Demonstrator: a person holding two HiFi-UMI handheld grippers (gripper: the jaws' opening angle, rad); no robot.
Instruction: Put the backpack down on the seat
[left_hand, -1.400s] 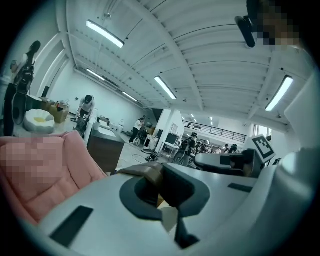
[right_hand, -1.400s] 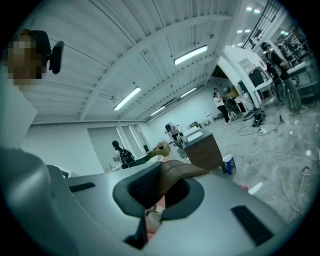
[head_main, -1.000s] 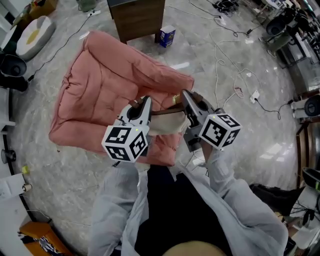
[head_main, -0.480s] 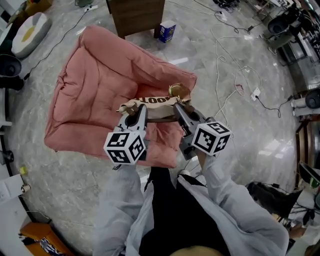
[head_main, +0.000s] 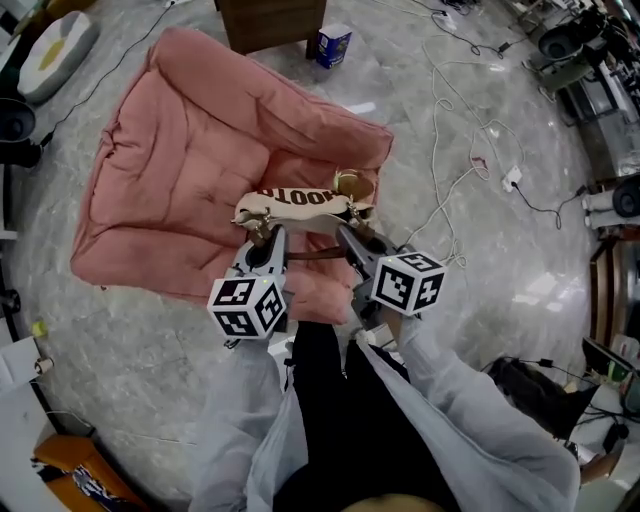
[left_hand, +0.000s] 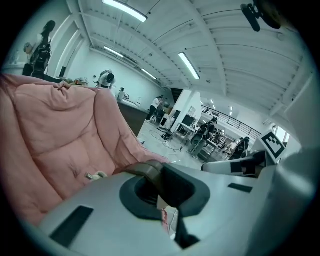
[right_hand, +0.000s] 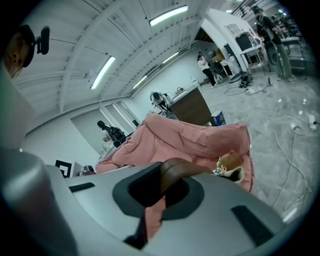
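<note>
A beige backpack (head_main: 298, 207) with dark lettering and a brown plush charm (head_main: 350, 183) hangs over the front part of the pink cushioned seat (head_main: 190, 150). Whether it touches the cushion I cannot tell. Its brown straps (head_main: 312, 255) run back to both grippers. My left gripper (head_main: 268, 243) is shut on one brown strap (left_hand: 149, 172), which is pinched between its jaws. My right gripper (head_main: 350, 243) is shut on the other strap (right_hand: 176, 172). The right gripper view shows the charm (right_hand: 230, 161) and the seat (right_hand: 190, 137) just beyond the jaws. The pink seat (left_hand: 55, 135) fills the left of the left gripper view.
A dark wooden cabinet (head_main: 270, 20) and a blue box (head_main: 333, 45) stand behind the seat. White cables (head_main: 470, 130) trail over the marble floor to the right. A black bag (head_main: 530, 385) lies at lower right. A round white object (head_main: 50, 45) lies at far left.
Both grippers have carried the backpack forward, away from the person's body and further over the seat. More of the backpack's lettered top shows now. Both grips on the straps are unchanged.
</note>
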